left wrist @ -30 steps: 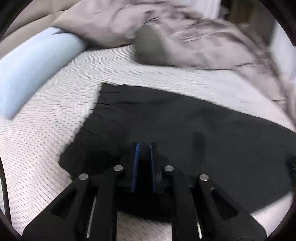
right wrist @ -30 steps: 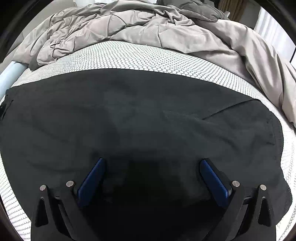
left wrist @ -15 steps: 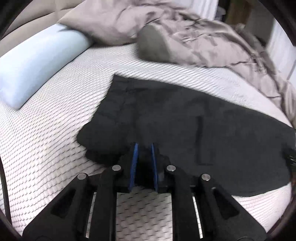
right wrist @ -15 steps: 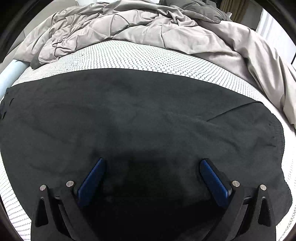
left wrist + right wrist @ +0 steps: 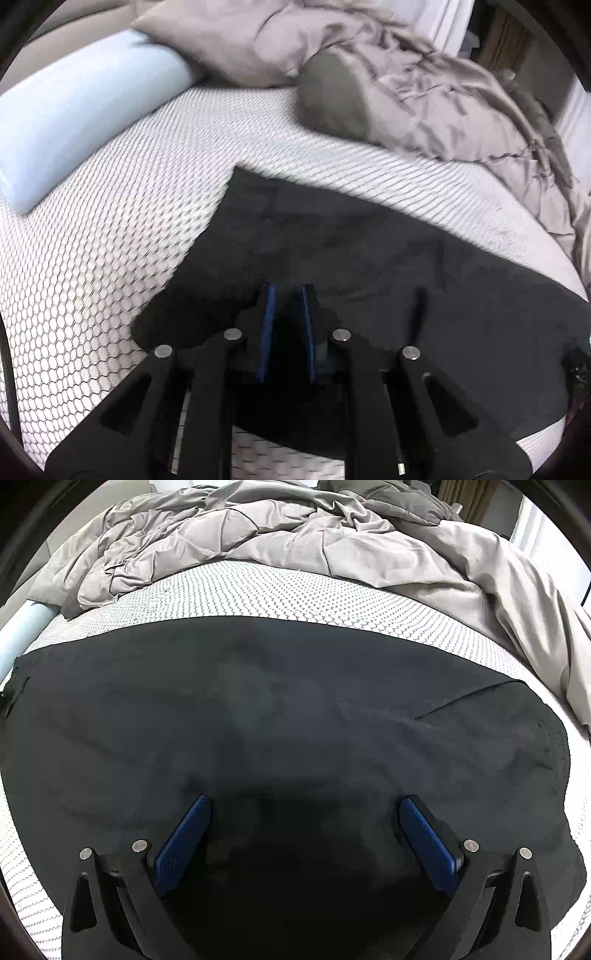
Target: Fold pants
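Pants [image 5: 295, 709], black, lie spread across the white patterned bed [image 5: 110, 221], near a rumpled grey duvet [image 5: 295, 542]. Left gripper [image 5: 287, 295]: fingers narrow, pinching a raised fold at the pants' near edge. Right gripper [image 5: 304, 812]: fingers wide apart, above the fabric, gripping nothing.

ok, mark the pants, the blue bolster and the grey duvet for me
pants [image 5: 295, 709]: right wrist view, middle of the flat black fabric.
blue bolster [image 5: 85, 110]: left wrist view, middle of its rounded side.
grey duvet [image 5: 280, 535]: right wrist view, crumpled middle, behind the pants.
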`<state>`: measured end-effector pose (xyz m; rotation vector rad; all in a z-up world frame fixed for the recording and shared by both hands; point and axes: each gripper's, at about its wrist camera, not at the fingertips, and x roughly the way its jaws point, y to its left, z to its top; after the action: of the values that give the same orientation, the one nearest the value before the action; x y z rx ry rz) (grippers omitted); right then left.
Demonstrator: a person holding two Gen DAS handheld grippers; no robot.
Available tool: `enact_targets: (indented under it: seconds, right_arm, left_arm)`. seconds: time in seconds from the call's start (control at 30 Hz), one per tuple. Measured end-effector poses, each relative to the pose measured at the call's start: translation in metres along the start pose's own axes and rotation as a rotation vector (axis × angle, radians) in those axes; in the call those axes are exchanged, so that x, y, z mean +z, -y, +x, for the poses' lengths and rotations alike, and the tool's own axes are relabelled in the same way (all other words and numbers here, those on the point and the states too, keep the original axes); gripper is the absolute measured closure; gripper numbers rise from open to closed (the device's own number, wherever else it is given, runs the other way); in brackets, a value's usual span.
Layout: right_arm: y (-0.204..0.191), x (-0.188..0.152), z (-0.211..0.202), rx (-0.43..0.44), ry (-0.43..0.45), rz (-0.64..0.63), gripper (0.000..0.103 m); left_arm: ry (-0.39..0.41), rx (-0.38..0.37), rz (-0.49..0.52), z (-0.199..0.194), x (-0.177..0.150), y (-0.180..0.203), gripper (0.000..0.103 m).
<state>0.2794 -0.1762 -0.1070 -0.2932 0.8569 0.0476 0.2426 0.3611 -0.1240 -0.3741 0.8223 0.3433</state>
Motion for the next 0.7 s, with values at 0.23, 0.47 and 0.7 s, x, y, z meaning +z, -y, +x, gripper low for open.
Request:
enact_targets:
  seconds: [0.23,0.47,0.7]
  right_arm:
    - [-0.005,-0.004,-0.006,0.022,0.007,-0.018,0.0]
    - [0.002,-0.01,-0.007,0.033,0.005,-0.018,0.001]
    - [0.003,-0.012,-0.014,0.023,0.001,0.002,0.0]
  left_arm:
    - [-0.064,-0.055,0.047,0.052,0.035,0.06,0.092]
    - [-0.033,0.11,-0.154,0.064,0.04,0.017,0.097]
    - [0.053,-0.051,0.072,-0.021,-0.006,0.111,0.079]
